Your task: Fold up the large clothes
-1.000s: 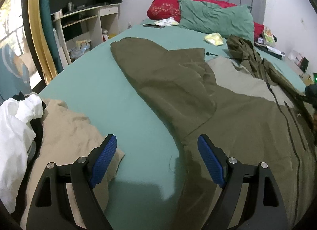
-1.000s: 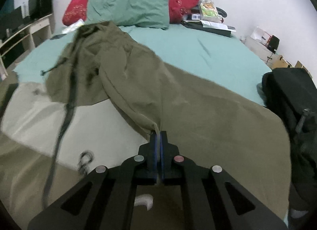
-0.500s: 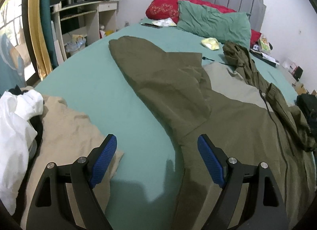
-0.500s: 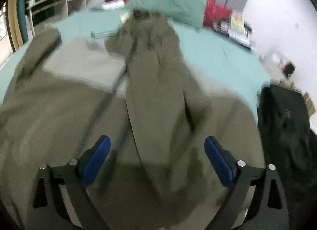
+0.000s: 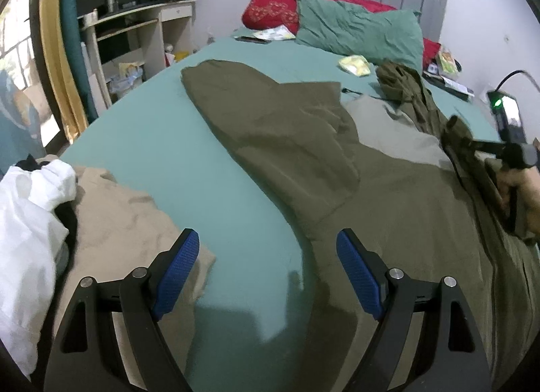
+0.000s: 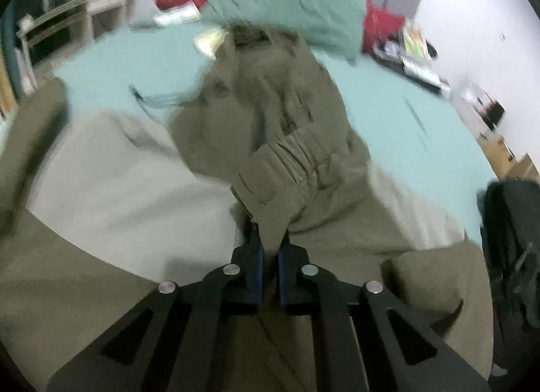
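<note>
A large olive jacket [image 5: 303,142] with a pale grey lining lies spread over the teal bed sheet [image 5: 162,142]. One sleeve stretches toward the pillows in the left wrist view. My left gripper [image 5: 266,240] hovers open over the jacket's near edge, nothing between its blue pads. In the right wrist view my right gripper [image 6: 269,246] has its jaws closing tight on the other sleeve. Its gathered cuff [image 6: 290,162] bunches just above the fingers. The hand holding that gripper [image 5: 519,189] shows at the right edge of the left wrist view.
A beige garment [image 5: 118,216] and a white one [image 5: 27,209] lie piled at the bed's near left. A green pillow [image 5: 361,30] and a red one lean on the headboard. A desk [image 5: 135,30] stands left of the bed, a black bag [image 6: 513,240] at its right.
My right gripper opened, swung across the jacket and shut on the sleeve cuff, lifting it. It now shows in the left wrist view. The left gripper stayed open and nearly still.
</note>
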The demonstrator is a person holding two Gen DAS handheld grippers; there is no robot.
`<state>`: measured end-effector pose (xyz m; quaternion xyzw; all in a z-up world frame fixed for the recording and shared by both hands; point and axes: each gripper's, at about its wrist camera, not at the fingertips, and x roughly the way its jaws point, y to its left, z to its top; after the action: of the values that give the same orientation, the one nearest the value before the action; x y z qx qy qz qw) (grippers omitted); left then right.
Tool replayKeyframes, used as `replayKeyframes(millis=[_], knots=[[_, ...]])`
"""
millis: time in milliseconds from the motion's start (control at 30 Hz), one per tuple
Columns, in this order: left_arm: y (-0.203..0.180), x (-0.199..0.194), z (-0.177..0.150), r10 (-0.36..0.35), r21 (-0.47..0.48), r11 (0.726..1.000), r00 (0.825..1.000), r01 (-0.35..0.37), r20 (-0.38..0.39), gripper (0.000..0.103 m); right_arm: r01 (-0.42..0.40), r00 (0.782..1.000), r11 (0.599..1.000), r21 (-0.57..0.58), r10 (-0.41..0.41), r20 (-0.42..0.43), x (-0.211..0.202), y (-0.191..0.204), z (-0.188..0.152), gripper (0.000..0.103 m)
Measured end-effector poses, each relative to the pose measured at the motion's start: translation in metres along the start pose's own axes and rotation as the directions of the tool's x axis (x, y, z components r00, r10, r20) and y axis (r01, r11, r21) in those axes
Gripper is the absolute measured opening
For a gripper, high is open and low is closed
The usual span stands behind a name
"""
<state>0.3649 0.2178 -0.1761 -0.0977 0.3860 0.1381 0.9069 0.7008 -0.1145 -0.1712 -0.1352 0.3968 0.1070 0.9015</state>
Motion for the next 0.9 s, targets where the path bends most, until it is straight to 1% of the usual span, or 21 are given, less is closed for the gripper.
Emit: replayKeyframes(millis=[33, 100, 133, 200, 267, 367, 400, 467, 533, 567, 600, 633, 700, 733, 767, 800, 833, 900], knots=[[0.002, 0.0, 0.001, -0.005, -0.006, 1.0, 1.0, 0.005, 0.007, 0.086, -0.048, 0.998, 0.999, -0.018, 0.049, 0.046, -0.012, 0.009, 0.008, 0.007], [0.006, 0.001, 0.002, 0.007, -0.01, 1.0, 1.0, -0.006, 0.018, 0.086, -0.111, 0.987, 0.992, -0.06, 0.117, 0.114, -0.031, 0.03, 0.021, 0.007], [0.008, 0.003, 0.003, 0.019, -0.013, 1.0, 1.0, -0.019, 0.01, 0.086, -0.153, 0.975, 0.985, -0.076, 0.162, 0.15, -0.039, 0.043, 0.03, 0.007], [0.012, 0.002, 0.004, 0.012, -0.028, 1.0, 1.0, -0.012, 0.006, 0.086, -0.204, 0.955, 0.973, -0.111, 0.223, 0.198, -0.049, 0.061, 0.04, 0.007], [0.014, -0.001, 0.006, 0.02, -0.04, 0.999, 1.0, -0.019, 0.014, 0.086, -0.27, 0.93, 0.952, -0.145, 0.297, 0.217, -0.052, 0.08, 0.037, 0.007], [0.015, -0.003, 0.006, 0.038, -0.034, 0.999, 0.999, -0.037, 0.02, 0.086, -0.343, 0.913, 0.924, -0.17, 0.371, 0.171, -0.037, 0.112, 0.023, 0.007], [0.016, -0.004, 0.006, 0.045, -0.036, 0.998, 0.999, -0.045, 0.019, 0.086, -0.368, 0.909, 0.914, -0.171, 0.392, 0.14, -0.03, 0.119, 0.015, 0.008], [0.019, -0.003, 0.005, 0.048, -0.038, 0.998, 0.999, -0.048, 0.012, 0.086, -0.405, 0.908, 0.896, -0.179, 0.418, 0.038, -0.009, 0.135, -0.004, 0.009], [0.022, -0.003, 0.003, 0.066, -0.041, 0.997, 0.998, -0.066, 0.001, 0.086, -0.404, 0.915, 0.896, -0.187, 0.396, -0.079, 0.011, 0.149, -0.02, 0.026], [0.024, -0.002, 0.003, 0.072, -0.04, 0.997, 0.997, -0.072, -0.002, 0.086, -0.383, 0.924, 0.904, -0.192, 0.37, -0.101, 0.015, 0.152, -0.027, 0.055], [0.026, -0.002, 0.002, 0.086, -0.037, 0.996, 0.996, -0.086, -0.007, 0.086, -0.373, 0.928, 0.907, -0.195, 0.359, -0.1, 0.015, 0.153, -0.03, 0.079], [0.029, -0.002, 0.001, 0.103, -0.036, 0.994, 0.995, -0.104, -0.014, 0.086, -0.367, 0.93, 0.91, -0.192, 0.357, -0.086, 0.01, 0.152, -0.031, 0.084], [0.039, -0.003, -0.001, 0.128, -0.067, 0.989, 0.992, -0.129, -0.021, 0.086, -0.348, 0.937, 0.918, -0.189, 0.347, -0.04, -0.003, 0.151, -0.027, 0.085], [0.044, -0.004, -0.002, 0.136, -0.087, 0.987, 0.99, -0.138, -0.025, 0.086, -0.325, 0.944, 0.924, -0.199, 0.331, -0.006, -0.013, 0.153, -0.021, 0.085], [0.05, -0.004, -0.004, 0.139, -0.106, 0.984, 0.99, -0.142, -0.03, 0.086, -0.313, 0.945, 0.927, -0.209, 0.326, 0.029, -0.022, 0.156, -0.015, 0.085], [0.055, -0.004, -0.006, 0.141, -0.122, 0.982, 0.989, -0.144, -0.035, 0.086, -0.315, 0.94, 0.923, -0.223, 0.336, 0.065, -0.031, 0.162, -0.006, 0.085], [0.059, -0.004, -0.008, 0.14, -0.131, 0.981, 0.989, -0.144, -0.036, 0.086, -0.33, 0.927, 0.912, -0.244, 0.362, 0.099, -0.042, 0.175, 0.006, 0.085], [0.062, -0.003, -0.012, 0.149, -0.118, 0.981, 0.988, -0.152, -0.03, 0.086, -0.369, 0.9, 0.884, -0.289, 0.417, 0.126, -0.052, 0.199, 0.021, 0.085]])
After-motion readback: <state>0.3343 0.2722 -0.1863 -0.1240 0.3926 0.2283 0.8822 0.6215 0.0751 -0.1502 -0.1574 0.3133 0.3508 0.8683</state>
